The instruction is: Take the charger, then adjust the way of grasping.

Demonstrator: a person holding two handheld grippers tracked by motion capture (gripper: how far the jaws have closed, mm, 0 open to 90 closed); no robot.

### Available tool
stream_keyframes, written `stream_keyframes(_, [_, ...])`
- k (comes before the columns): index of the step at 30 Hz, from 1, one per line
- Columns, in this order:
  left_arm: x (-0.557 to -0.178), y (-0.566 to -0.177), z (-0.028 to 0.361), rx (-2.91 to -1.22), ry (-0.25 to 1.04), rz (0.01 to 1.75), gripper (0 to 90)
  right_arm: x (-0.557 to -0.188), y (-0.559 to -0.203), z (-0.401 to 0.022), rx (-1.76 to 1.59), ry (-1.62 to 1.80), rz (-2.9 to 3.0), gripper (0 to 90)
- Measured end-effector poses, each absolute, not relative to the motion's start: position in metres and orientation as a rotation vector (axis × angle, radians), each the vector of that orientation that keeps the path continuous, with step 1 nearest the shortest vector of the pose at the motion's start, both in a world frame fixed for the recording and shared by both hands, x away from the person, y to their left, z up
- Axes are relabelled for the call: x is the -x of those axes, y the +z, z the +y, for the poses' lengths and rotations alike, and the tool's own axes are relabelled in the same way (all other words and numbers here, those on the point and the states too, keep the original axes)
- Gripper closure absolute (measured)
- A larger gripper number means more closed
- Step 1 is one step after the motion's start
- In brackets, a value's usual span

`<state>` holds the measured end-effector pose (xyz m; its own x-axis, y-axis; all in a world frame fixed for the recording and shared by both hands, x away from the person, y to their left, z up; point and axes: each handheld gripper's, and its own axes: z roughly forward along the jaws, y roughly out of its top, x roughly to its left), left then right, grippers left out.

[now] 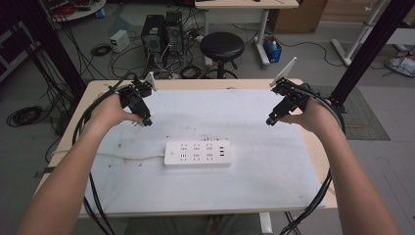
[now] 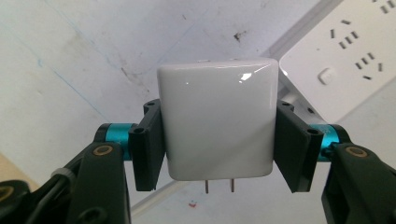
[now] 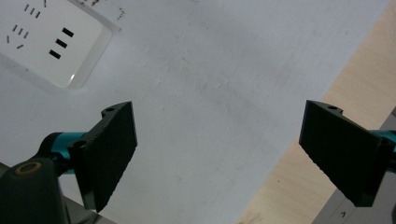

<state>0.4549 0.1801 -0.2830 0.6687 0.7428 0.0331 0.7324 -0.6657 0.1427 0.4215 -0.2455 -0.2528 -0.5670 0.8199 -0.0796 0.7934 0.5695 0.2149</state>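
left hand-held gripper (image 2: 217,140) clamps white charger (image 2: 217,121) — power strip (image 1: 197,153) unplugged.

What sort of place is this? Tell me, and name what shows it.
Probably a lab or workshop. Computer towers sit on the floor amid loose cables, a black stool stands behind the table, and black frame posts flank it.

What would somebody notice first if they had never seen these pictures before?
Probably the white plug adapter, squeezed between the left gripper's two black jaws with its two metal prongs poking out below. Next comes the white power strip, lying flat in the middle of the white table mat with its cord running off to the left. The right gripper hangs wide open above the mat's edge, holding nothing.
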Motion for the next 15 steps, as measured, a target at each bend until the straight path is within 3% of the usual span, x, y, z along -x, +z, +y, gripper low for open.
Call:
stream_keyframes(6, [-0.451,-0.274,0.177,-2.755,0.175,1.148,41.5,-0.412,-0.242,-0.244,-1.429,0.308,2.621,10.8])
stream_keyframes(15, [-0.434,-0.26,0.157,-2.751,0.227,0.83,41.8,-0.411,-0.227,-0.257,-1.632,0.556,2.534,10.8])
